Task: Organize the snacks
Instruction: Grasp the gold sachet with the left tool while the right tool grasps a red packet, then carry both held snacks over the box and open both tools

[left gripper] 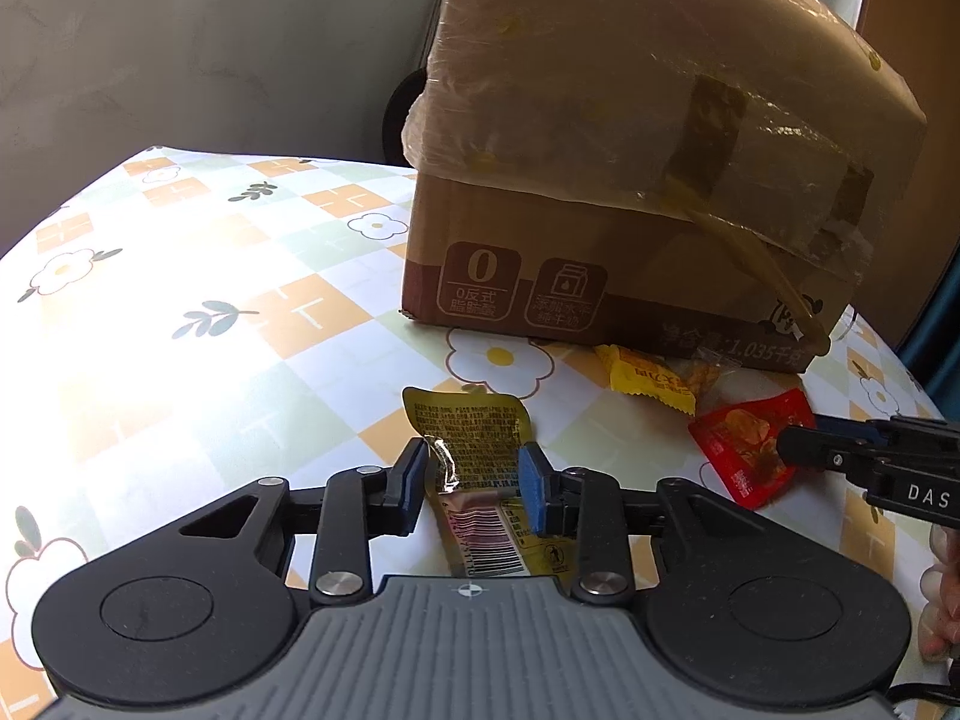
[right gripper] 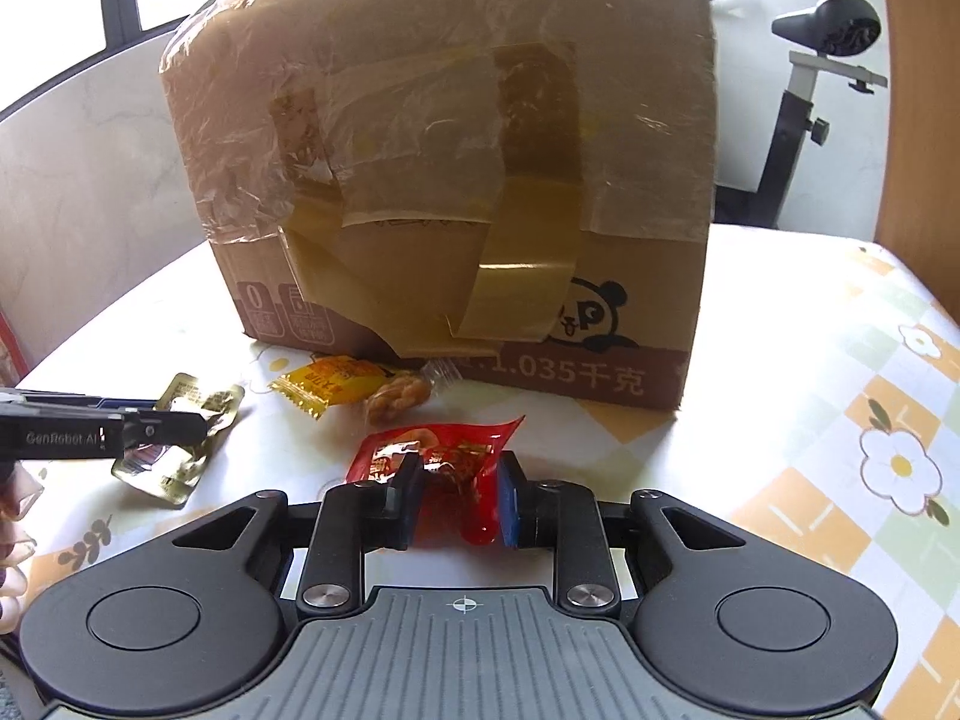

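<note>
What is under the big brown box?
The cardboard box sits on the flowery tablecloth. The yellow snack packet lies at its bottom edge. Anything beneath is hidden.

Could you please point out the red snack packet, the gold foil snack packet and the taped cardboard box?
red snack packet (right gripper: 444,450): right wrist view, its upper printed face.
gold foil snack packet (left gripper: 474,438): left wrist view, the printed text panel.
taped cardboard box (right gripper: 648,312): right wrist view, bare front wall.

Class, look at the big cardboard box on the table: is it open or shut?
Shut. The cardboard box has its flaps folded down and held by brown tape strips under clear wrap.
</note>
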The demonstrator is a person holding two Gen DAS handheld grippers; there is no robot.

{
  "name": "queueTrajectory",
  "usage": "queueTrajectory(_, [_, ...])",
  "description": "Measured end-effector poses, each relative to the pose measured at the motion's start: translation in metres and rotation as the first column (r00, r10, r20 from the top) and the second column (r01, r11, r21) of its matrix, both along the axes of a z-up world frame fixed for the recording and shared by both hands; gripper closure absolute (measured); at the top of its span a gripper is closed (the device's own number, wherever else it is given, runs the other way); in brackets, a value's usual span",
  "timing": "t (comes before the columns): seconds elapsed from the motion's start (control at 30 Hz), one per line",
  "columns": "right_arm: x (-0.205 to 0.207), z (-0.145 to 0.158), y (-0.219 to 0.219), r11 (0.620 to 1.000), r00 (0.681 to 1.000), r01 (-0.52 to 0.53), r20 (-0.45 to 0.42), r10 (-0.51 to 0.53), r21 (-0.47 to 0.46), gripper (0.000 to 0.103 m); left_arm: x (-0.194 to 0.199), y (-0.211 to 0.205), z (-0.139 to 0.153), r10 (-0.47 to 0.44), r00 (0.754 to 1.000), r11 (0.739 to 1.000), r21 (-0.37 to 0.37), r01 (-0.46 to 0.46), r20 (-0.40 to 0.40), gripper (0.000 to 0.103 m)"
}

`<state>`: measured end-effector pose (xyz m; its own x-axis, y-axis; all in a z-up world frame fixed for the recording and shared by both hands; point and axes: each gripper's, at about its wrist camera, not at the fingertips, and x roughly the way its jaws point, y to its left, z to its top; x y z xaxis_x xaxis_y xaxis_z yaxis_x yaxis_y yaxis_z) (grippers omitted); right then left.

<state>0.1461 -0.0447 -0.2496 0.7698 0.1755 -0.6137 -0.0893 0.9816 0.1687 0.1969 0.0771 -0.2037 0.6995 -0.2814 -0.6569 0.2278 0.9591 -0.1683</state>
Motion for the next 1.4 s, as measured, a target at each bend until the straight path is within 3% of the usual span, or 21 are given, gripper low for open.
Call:
queueTrajectory(0.07, [-0.003,0.002,-0.004,1.0,1.0,0.006,0.002,-0.006,0.016,0.084,0.0,0.006,0.0,0.011,1.0,0.999,-0.039,-0.012,-0.018,0.077])
queueTrajectory(0.1, [-0.005,0.003,-0.006,0.999,1.0,0.012,0.007,-0.012,0.033,0.092,-0.001,0.007,0.001,0.013,1.0,0.999,-0.047,-0.014,-0.02,0.079])
queueTrajectory(0.4, [-0.017,0.012,-0.021,0.992,0.999,0.024,0.025,-0.028,0.121,0.096,-0.021,-0.001,0.016,-0.043,0.997,0.997,-0.062,0.047,0.063,0.093])
queueTrajectory(0.47, [-0.019,0.015,-0.022,0.992,0.999,0.024,0.034,-0.029,0.125,0.102,-0.022,-0.004,0.019,-0.046,0.997,0.996,-0.069,0.051,0.068,0.094])
queueTrajectory(0.93, [-0.045,0.042,-0.045,0.984,0.991,0.07,0.101,-0.087,0.164,0.103,-0.029,-0.007,0.044,-0.058,0.99,0.99,-0.119,0.073,0.132,0.096])
queueTrajectory(1.17, [-0.067,0.079,-0.048,0.982,0.976,0.065,0.192,-0.099,0.176,0.103,-0.04,-0.004,0.096,-0.04,0.972,0.983,-0.167,0.081,0.232,0.097])
queueTrajectory(1.4, [-0.084,0.137,-0.054,0.982,0.927,0.048,0.358,-0.113,0.184,0.103,-0.045,-0.018,0.16,-0.073,0.916,0.971,-0.184,0.156,0.394,0.096])
